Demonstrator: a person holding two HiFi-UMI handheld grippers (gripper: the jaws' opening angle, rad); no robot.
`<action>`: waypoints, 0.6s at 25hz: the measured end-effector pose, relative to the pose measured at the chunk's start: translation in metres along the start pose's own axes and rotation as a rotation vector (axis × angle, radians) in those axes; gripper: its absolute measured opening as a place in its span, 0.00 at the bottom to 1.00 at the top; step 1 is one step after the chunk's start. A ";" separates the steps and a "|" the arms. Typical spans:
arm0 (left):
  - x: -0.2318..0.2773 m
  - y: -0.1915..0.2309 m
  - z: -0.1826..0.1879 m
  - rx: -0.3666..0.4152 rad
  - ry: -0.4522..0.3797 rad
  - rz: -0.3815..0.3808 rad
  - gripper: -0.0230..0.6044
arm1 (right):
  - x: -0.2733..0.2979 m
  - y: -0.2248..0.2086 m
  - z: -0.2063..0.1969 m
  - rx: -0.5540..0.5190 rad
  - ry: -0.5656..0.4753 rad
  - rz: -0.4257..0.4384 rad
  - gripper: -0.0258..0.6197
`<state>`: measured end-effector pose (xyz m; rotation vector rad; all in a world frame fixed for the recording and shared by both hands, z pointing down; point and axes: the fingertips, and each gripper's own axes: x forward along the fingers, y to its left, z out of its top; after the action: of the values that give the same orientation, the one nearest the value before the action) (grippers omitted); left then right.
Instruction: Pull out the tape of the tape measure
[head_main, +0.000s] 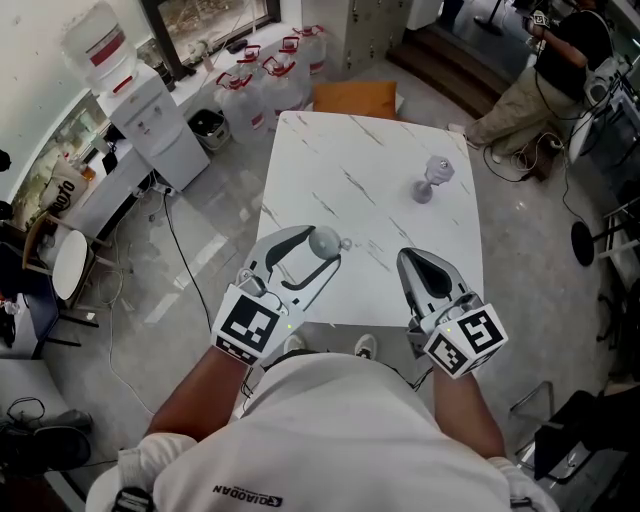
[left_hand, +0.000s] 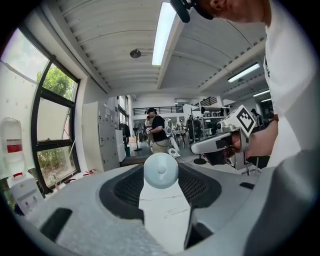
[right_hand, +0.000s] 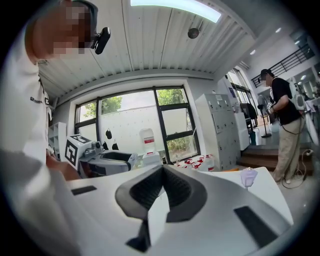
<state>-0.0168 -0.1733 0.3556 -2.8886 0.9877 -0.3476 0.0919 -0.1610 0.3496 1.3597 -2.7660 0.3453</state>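
Currently left claw (head_main: 318, 250) pinches the round tape measure (head_main: 325, 240) at its tips, held above the surface (head_main: 340, 170); a small tab (head_main: 346, 243), likely the tape end, sticks out of the case on the side facing the right claw (head_main: 407, 258). Right claw is pressed together and empty, near the case, to its right and slightly nearer the person. Next move likely: spread it, cross left onto the tab, pull away rightward
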 end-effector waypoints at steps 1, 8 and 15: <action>0.001 0.001 0.000 0.004 0.001 0.002 0.39 | 0.001 -0.001 0.000 -0.001 -0.002 -0.003 0.05; 0.005 0.000 -0.007 0.018 0.017 0.000 0.39 | -0.001 0.000 0.009 -0.016 -0.052 -0.001 0.15; 0.007 0.002 -0.010 0.017 0.027 0.000 0.39 | 0.002 0.001 0.008 -0.016 -0.046 0.004 0.18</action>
<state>-0.0155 -0.1791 0.3661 -2.8764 0.9839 -0.3934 0.0907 -0.1638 0.3416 1.3764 -2.8023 0.2952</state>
